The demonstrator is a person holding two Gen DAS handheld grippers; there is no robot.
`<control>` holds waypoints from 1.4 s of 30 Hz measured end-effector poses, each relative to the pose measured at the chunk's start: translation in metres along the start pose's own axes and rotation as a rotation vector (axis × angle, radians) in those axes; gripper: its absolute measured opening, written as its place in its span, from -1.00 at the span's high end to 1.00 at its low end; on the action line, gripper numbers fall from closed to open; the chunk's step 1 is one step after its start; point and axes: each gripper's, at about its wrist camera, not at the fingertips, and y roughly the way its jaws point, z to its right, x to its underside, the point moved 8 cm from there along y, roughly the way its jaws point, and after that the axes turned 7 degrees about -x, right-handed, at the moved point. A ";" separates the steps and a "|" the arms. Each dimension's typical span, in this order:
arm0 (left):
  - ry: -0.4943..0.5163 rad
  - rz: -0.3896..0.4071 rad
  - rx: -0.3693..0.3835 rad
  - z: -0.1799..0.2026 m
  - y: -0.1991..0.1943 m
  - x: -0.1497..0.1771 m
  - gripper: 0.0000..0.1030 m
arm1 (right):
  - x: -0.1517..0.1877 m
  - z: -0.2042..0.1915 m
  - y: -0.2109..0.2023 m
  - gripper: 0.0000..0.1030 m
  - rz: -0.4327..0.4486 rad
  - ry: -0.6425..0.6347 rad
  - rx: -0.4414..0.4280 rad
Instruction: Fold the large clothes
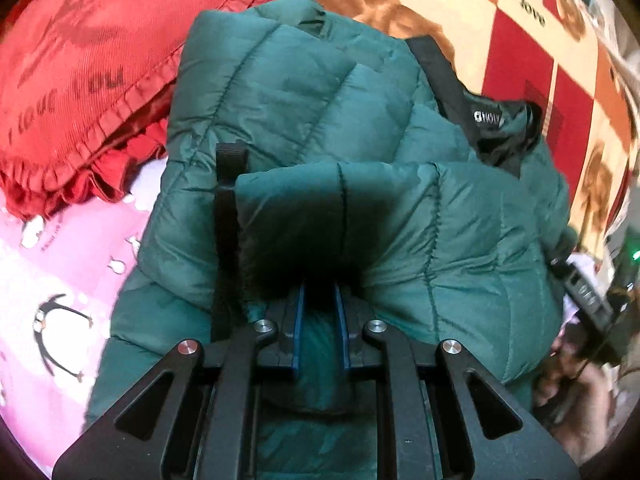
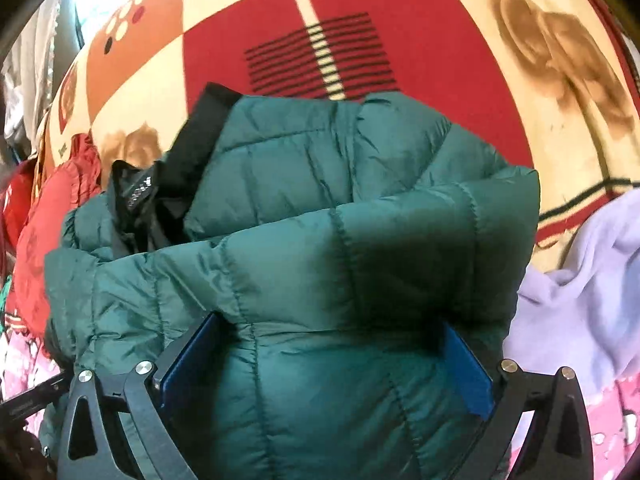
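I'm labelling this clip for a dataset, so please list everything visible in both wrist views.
puffer jacket: 1, dark green with black lining, centre, partly folded
frilled cushion: 1, red, beside the jacket
patterned blanket: 1, red, cream and orange, under and beyond the jacket
penguin sheet: 1, pink, near edge
lilac garment: 1, pale purple, beside the jacket
left gripper: 1, black with blue pads, nipping a jacket fold
right gripper: 1, black with blue pads, wide around the jacket

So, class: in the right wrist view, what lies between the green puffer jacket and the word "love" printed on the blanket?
Only bare blanket: a red panel with a black striped block, then cream, between the green puffer jacket and the word. The right wrist view shows it.
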 end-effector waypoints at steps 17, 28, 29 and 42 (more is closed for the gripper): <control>0.252 -0.003 -0.005 -0.031 -0.060 0.033 0.74 | 0.138 -0.020 -0.115 -1.00 -0.337 -0.164 -0.053; 0.252 -0.018 0.051 -0.113 -0.110 0.091 -0.11 | 0.199 0.033 -0.214 -1.00 -0.180 -0.018 -0.079; 0.230 -0.017 0.064 -0.121 -0.113 0.093 -0.31 | 0.206 0.040 -0.218 -1.00 -0.187 0.006 -0.106; 0.253 -0.180 0.203 -0.100 -0.110 0.161 -0.41 | 0.244 0.004 -0.207 -1.00 -0.270 -0.068 -0.368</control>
